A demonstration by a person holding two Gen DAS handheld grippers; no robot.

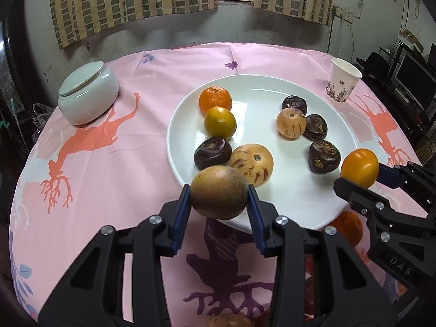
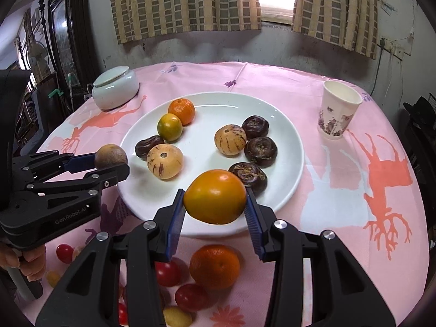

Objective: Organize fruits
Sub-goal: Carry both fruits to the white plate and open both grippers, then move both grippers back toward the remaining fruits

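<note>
Left gripper: your left gripper (image 1: 219, 197) pinches a round brown fruit (image 1: 218, 192) between its blue pads, above the near rim of the plate
Right gripper: your right gripper (image 2: 215, 199) pinches a yellow-orange fruit (image 2: 215, 196), also over the plate's near edge
Plate: the white plate (image 1: 261, 84) sits mid-bench on the pink cloth (image 1: 109, 163)
On the plate, left group: you see an orange (image 1: 215, 100) touching a yellow-green fruit (image 1: 220, 122), with a dark fruit (image 1: 212, 153) and a striped pale fruit (image 1: 251, 164) side by side nearer you
On the plate, right group: another striped fruit (image 1: 290, 122) sits among three dark fruits
Off the plate: an orange (image 2: 214, 266) and small red tomatoes (image 2: 167, 272) lie on the cloth just under your right gripper
Far bench: a lidded white jar (image 1: 88, 94) stands at the left, a paper cup (image 1: 343, 79) at the right, both well apart from the plate
</note>
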